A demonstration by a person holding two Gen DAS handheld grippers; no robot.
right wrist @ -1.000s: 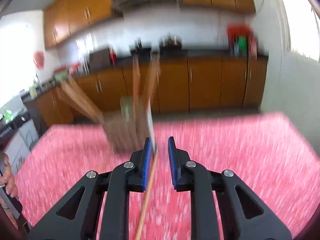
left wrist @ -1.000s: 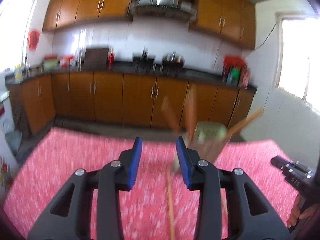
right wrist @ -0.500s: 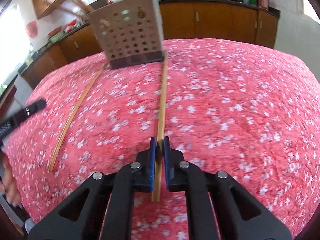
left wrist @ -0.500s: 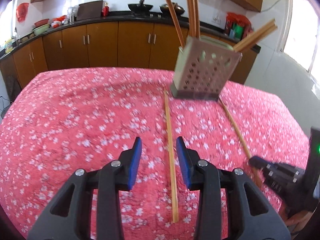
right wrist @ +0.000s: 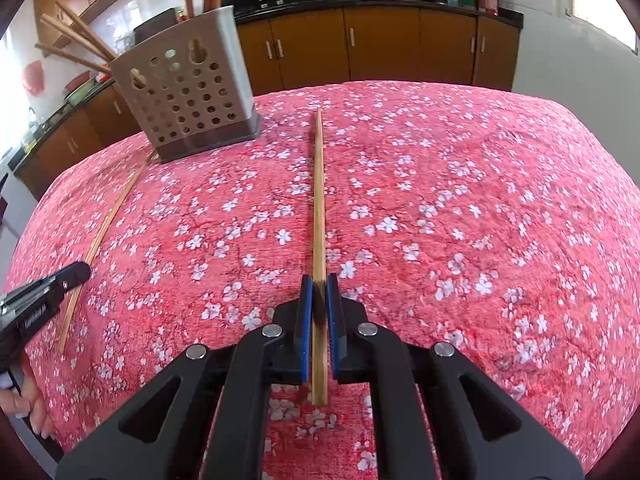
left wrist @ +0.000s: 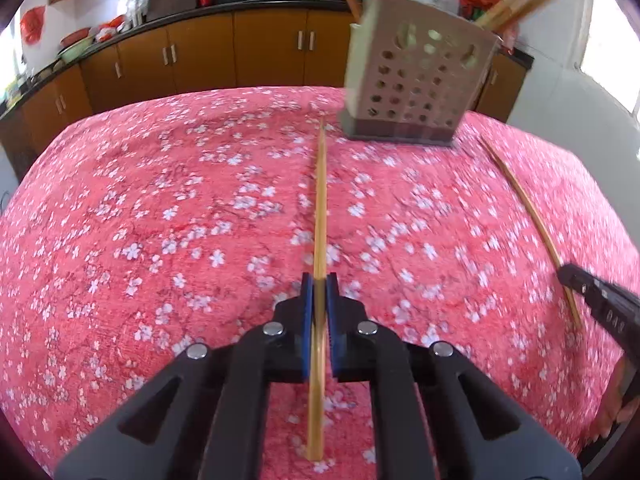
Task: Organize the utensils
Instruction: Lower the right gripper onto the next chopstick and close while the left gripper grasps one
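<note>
Both grippers have come down onto the tablecloth point(left wrist: 160, 208) since the earlier pictures, and their jaws have just been closing: the left gripper point(left wrist: 319, 280), which stood wide a moment ago, now pinches a chopstick point(left wrist: 320, 200) between its blue pads, and the right gripper point(right wrist: 319, 280) pinches the other chopstick point(right wrist: 318, 200) the same way. Each is narrow, clamped on a stick near its close end, with a short tail of wood showing behind the pads.

Taking the perforated holder point(left wrist: 416, 80) as the landmark: the left-hand stick lies flat with its far tip just beside the holder's left lower corner, and the right-hand stick lies on the holder's other side, its far tip near the base but apart from it. Several more chopsticks point(right wrist: 76, 40) already stand leaning inside the holder.

These sticks look like thin bamboo, so I judge them very light, stiff and fairly smooth. Held close to one end, the long free part may swing or pivot in the pads if the hand turns quickly. A hold nearer the middle would balance better, but an end hold leaves the far tip free to go into the holder first. The soft cloth may drag slightly on lifting. Breakage seems unlikely; slipping and rotating in the grip is the likelier trouble.
</note>
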